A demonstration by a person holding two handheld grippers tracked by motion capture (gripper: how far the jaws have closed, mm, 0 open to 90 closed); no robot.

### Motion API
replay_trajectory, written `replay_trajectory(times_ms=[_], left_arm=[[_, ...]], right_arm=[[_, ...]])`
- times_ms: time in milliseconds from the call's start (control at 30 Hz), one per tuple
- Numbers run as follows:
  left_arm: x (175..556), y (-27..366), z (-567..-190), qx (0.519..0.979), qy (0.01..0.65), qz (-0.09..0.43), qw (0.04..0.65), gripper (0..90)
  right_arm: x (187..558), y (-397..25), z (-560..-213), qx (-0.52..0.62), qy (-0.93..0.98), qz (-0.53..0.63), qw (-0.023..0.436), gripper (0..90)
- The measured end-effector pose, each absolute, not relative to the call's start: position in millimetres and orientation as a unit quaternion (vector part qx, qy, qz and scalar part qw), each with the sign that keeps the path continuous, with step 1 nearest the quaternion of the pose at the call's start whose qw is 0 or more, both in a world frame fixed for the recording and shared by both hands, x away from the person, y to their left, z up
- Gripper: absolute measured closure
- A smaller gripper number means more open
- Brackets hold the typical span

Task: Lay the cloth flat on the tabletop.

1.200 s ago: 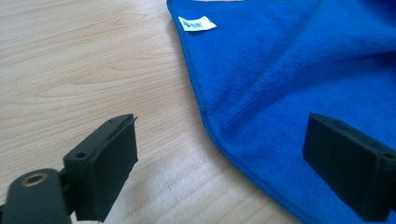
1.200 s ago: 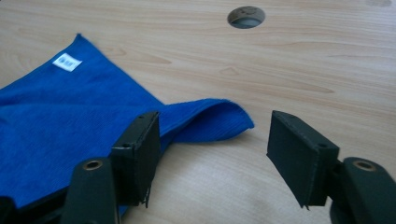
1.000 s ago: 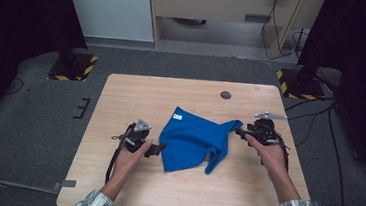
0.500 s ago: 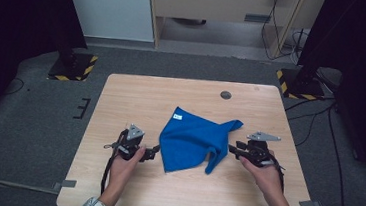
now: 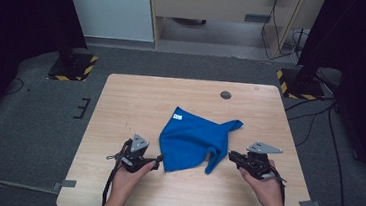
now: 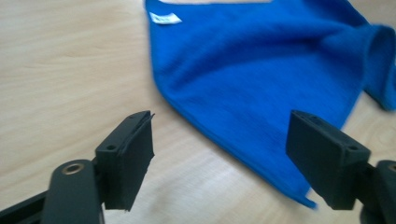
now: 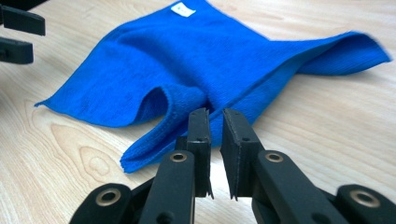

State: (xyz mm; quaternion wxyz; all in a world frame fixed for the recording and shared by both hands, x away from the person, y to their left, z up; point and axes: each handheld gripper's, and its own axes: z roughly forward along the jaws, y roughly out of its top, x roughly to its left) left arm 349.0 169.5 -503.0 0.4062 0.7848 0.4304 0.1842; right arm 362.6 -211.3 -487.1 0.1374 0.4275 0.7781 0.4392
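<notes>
A blue cloth [image 5: 195, 139] lies crumpled on the wooden table [image 5: 121, 102], a little nearer the person's edge than the middle. It has a small white tag [image 5: 178, 116] near its far corner.

Left of the cloth is the left gripper [image 5: 158, 158], held in the person's left hand [image 5: 127, 176]. Its jaws are wide apart, and they sit just beside the cloth's near left corner. In the left gripper view the cloth's edge lies between the two jaws, but they do not pinch it.

Right of the cloth is the right gripper [image 5: 230, 156], held in the right hand [image 5: 262, 182]. Its jaws are close together with only a thin gap, and nothing is in them. They point at the cloth's hanging flap [image 7: 154, 140], just beside it.

Behind the cloth, a small dark round spot [image 5: 226, 94] sits near the table's far edge.
</notes>
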Motion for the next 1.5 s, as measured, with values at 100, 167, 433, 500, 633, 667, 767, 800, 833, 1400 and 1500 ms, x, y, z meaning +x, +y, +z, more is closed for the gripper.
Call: replay_trajectory(times_ms=[100,167,433,500,633,667,767,800,833,1400,1500], left_arm=[[351.4,159.3,-511.3,0.802,0.417,0.177,0.390,27.9],[352.4,154.2,-516.6,0.810,0.413,0.160,0.385,28.1],[351.3,138.5,-525.9,0.830,0.388,0.171,0.363,29.3],[351.7,138.5,-526.5,0.831,0.387,0.172,0.362,29.8],[352.9,137.7,-530.0,0.835,0.388,0.168,0.352,31.3],[352.9,137.7,-530.5,0.835,0.388,0.166,0.353,32.0],[353.1,137.8,-530.0,0.836,0.385,0.161,0.355,36.9],[353.0,137.9,-529.9,0.837,0.384,0.160,0.357,38.6],[352.7,138.2,-529.7,0.837,0.382,0.158,0.358,41.3],[358.4,152.5,-524.2,0.841,0.384,0.132,0.358,86.6],[359.9,154.7,-525.0,0.842,0.383,0.132,0.356,87.4]], right_arm=[[365.7,-205.2,-493.4,0.434,0.782,0.427,0.136,78.6],[367.7,-201.0,-496.6,0.434,0.784,0.421,0.141,72.8],[375.1,-185.6,-506.0,0.446,0.783,0.415,0.123,46.3],[376.8,-181.9,-509.1,0.448,0.785,0.408,0.125,42.2],[380.8,-177.5,-516.1,0.453,0.793,0.380,0.142,41.6],[381.7,-177.9,-518.2,0.456,0.795,0.374,0.145,42.6],[382.2,-179.2,-522.8,0.460,0.801,0.354,0.144,46.2],[381.8,-179.7,-523.6,0.457,0.804,0.350,0.146,47.5],[381.7,-179.8,-524.4,0.458,0.806,0.345,0.146,48.3],[374.5,-190.3,-514.1,0.457,0.796,0.376,0.129,63.5],[371.6,-195.1,-508.6,0.458,0.788,0.387,0.137,63.2]])
